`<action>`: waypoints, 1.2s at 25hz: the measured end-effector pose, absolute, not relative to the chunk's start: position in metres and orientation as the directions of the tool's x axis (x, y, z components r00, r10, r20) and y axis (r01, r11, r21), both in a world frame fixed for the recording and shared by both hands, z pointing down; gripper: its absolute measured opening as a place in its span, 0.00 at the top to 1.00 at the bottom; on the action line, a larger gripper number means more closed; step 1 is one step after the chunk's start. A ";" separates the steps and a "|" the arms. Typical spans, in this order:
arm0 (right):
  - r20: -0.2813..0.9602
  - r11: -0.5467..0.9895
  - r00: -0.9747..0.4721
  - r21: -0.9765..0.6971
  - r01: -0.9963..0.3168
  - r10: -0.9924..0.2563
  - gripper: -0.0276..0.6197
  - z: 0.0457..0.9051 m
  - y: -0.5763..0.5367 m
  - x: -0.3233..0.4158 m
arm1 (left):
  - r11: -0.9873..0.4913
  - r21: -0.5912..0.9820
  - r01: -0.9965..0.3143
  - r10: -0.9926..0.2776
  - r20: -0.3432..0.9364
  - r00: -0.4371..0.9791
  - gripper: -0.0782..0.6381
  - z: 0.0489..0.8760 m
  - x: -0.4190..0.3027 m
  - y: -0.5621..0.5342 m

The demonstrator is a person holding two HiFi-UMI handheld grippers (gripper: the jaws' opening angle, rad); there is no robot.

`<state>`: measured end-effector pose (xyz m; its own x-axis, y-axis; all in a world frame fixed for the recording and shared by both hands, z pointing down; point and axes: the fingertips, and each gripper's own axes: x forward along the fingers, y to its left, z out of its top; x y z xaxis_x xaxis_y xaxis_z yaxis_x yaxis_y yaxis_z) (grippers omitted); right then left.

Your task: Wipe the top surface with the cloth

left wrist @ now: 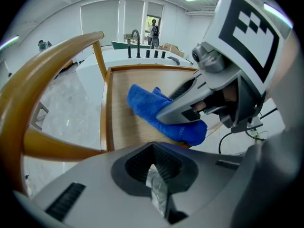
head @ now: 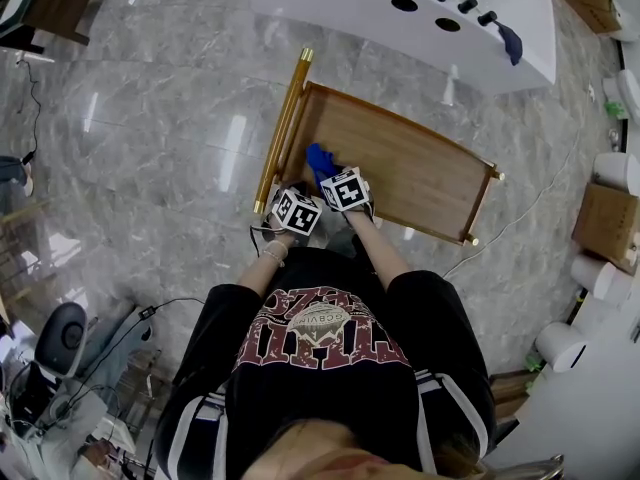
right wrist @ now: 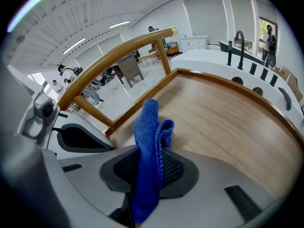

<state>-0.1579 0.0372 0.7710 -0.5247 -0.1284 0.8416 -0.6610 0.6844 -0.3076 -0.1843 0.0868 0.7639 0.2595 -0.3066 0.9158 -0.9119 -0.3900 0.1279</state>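
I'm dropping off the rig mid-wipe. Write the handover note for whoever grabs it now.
Right gripper: jaws shut on the blue cloth, which lies on the wooden top at its handle rail end.
Left gripper: jaws closed on a pale crumpled scrap, unidentifiable; it hovers beside the other one, at the near edge.
Done: cloth gripped and on the top; wiped area can't be judged.
Left: sweep the cloth across to the top's far end.

Deep blue cloth (right wrist: 151, 141) in the grey right tool (right wrist: 149, 170); a whitish scrap (left wrist: 155, 190) in the grey left tool (left wrist: 156, 167); pale wood-grain surface (right wrist: 223, 122) ahead, edged by a golden-brown rail (right wrist: 114, 56); black-and-white squares on both marker cubes (head: 345, 190).
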 end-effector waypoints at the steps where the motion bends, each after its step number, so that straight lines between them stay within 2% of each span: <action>1: 0.841 0.689 -0.526 -0.308 -0.656 -0.125 0.81 0.770 0.038 -0.162 | -0.389 0.133 -0.912 -0.306 0.915 0.264 0.82 0.763 -0.185 0.087; 16: 0.840 0.767 -0.538 -0.298 -0.569 -0.073 0.81 0.769 0.045 -0.210 | -0.350 0.166 -0.922 -0.304 0.911 0.280 0.82 0.757 -0.205 0.096; 30: 0.837 0.772 -0.542 -0.294 -0.563 -0.077 0.81 0.769 0.045 -0.219 | -0.378 0.170 -0.910 -0.290 0.912 0.291 0.82 0.756 -0.202 0.102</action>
